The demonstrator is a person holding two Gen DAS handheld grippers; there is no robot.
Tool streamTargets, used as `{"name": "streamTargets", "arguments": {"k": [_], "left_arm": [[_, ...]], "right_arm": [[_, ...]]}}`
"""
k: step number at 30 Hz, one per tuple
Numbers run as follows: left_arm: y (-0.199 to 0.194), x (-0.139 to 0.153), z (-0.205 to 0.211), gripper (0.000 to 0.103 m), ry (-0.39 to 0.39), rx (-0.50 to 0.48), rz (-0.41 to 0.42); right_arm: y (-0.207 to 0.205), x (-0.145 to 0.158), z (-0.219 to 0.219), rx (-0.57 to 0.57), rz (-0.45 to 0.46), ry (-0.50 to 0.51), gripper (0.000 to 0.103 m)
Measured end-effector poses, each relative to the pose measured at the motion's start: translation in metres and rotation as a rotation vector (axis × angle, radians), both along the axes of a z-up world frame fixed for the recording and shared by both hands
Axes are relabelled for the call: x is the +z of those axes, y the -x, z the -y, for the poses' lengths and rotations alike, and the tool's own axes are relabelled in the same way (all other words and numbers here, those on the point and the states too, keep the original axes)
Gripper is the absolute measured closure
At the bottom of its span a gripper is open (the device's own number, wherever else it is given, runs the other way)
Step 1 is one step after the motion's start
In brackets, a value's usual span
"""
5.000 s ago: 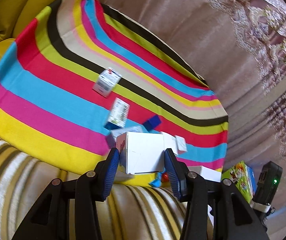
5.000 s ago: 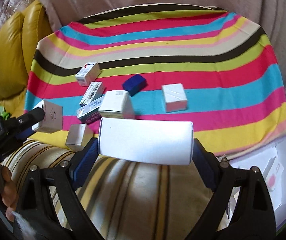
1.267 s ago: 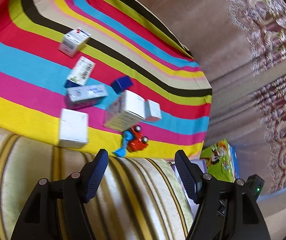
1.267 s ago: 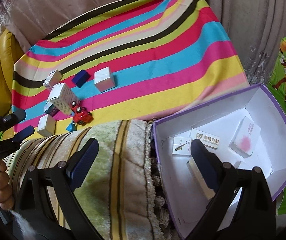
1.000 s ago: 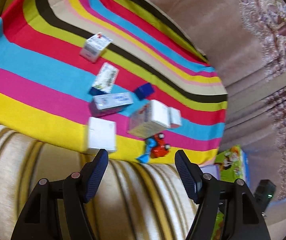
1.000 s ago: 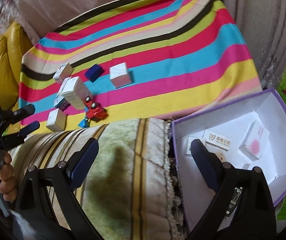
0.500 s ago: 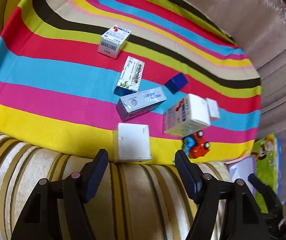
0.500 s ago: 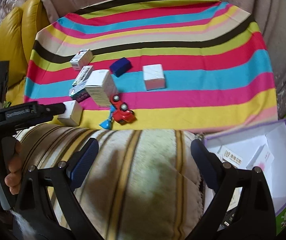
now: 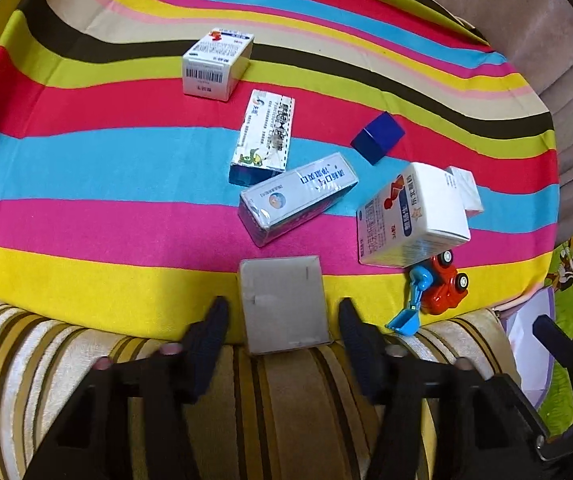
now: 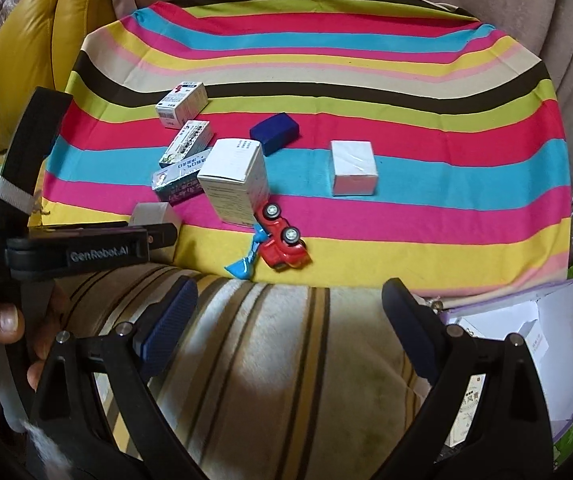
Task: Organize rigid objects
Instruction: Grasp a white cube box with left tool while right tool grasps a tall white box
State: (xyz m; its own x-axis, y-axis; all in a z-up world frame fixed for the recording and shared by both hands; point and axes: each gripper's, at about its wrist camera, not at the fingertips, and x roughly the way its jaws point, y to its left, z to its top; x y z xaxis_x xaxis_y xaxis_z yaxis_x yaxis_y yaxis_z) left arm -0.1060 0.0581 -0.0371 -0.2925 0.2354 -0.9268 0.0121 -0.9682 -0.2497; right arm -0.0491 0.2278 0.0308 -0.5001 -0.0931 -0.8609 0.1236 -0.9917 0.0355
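As its jaws close in, the left gripper [image 9: 282,316] straddles a plain white box [image 9: 283,304] at the near edge of a striped cloth [image 9: 86,152], a dark pad on either side of the box and a sliver of cloth still showing at each, so no pad presses yet. Seen from the right wrist, the same gripper [image 10: 154,232] reaches in from the left, a hand [image 10: 2,332] wrapped round its handle. The right gripper [image 10: 286,312] hangs over a striped cushion [image 10: 270,360] with its jaws wide apart and nothing between them.

Farther out on the cloth lie a barcode carton [image 9: 217,65], a long carton [image 9: 264,136] and a wrapped carton [image 9: 298,196], the last two touching at a corner. To the right a tall printed carton [image 9: 410,216] leans over a red toy truck [image 9: 444,284] with a blue scoop. A blue block [image 9: 378,136] sits beyond, and a small white box [image 10: 353,167] stands apart on the right. At the near right, an open bin [image 10: 566,360] with a purple rim holds a few small cartons.
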Motion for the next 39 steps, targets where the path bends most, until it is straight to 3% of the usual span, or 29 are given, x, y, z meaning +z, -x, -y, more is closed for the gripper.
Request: {"name": "streamTargets", "arguments": {"k": [5,13,17,31,33,39], "left_arm": [[-0.006,0.001,0.013,0.057,-0.061,0.029,-0.021],[-0.025,0.015,0.053,0.057,-0.155,0.179,-0.126],[-0.028,0.019,0.060,0.057,-0.171,0.206,-0.167],[-0.014,0.012,0.052,0.058,-0.178,0.217,-0.166],[-0.013,0.011,0.052,0.058,-0.179,0.217,-0.165],[-0.013,0.011,0.052,0.058,-0.180,0.212,-0.173]], "right_arm": [[0.010,-0.003,0.011,0.013,0.006,0.000,0.008],[0.031,-0.005,0.028,-0.002,-0.009,0.011,0.008],[0.043,-0.009,0.038,0.007,0.001,0.003,0.008],[0.081,-0.027,0.043,-0.002,0.032,-0.021,0.009],[0.084,-0.030,0.044,0.005,0.038,-0.021,0.014],[0.090,-0.040,0.038,0.002,0.075,0.028,0.047]]}}
